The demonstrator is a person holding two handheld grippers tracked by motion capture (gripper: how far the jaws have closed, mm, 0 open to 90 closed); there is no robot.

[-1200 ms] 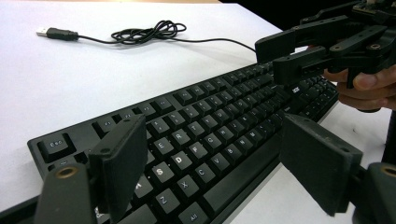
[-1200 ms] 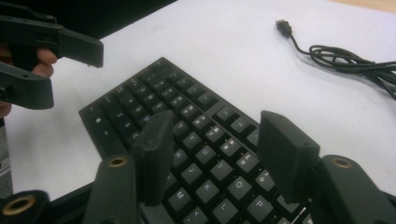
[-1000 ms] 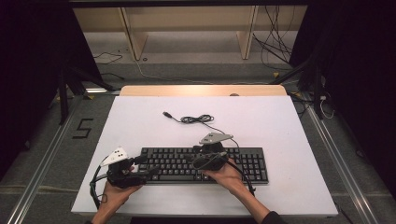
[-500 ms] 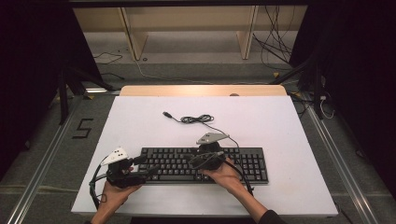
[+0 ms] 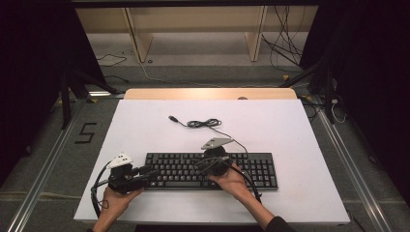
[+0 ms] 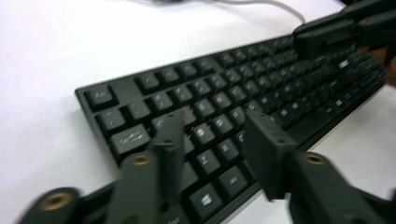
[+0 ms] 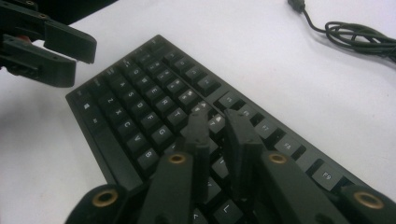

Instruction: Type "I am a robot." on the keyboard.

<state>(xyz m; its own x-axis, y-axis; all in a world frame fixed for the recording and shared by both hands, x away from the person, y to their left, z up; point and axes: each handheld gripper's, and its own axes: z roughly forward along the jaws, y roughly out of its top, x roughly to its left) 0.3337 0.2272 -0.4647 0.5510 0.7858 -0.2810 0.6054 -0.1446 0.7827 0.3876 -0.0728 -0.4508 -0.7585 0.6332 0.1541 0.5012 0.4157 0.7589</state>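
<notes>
Both sets of jaws have just been closing with nothing between them: the left gripper [image 5: 145,172] is half-narrowed at the keyboard's [image 5: 251,169] left end near the table's [image 5: 300,140] front edge, and the right gripper [image 7: 219,126] is nearly shut over the middle keys. Looks like typing is about to start, so next comes a gentle dip onto one key. Key legends are readable in the right gripper view, while the high view shows the unplugged cable [image 5: 203,123] lying behind.

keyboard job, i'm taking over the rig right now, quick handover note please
Left gripper: over the left end of the keyboard, jaws just closing, still apart, gripping nothing.
Right gripper: over the middle keys, jaws just closing, a narrow gap left, nothing between them.
Things: keyboard flat near the front of the white table; its cable lies coiled behind it, plug free.
Done: both grippers brought to the keys.
Left: probably pressing keys; the cable is unhandled.
</notes>
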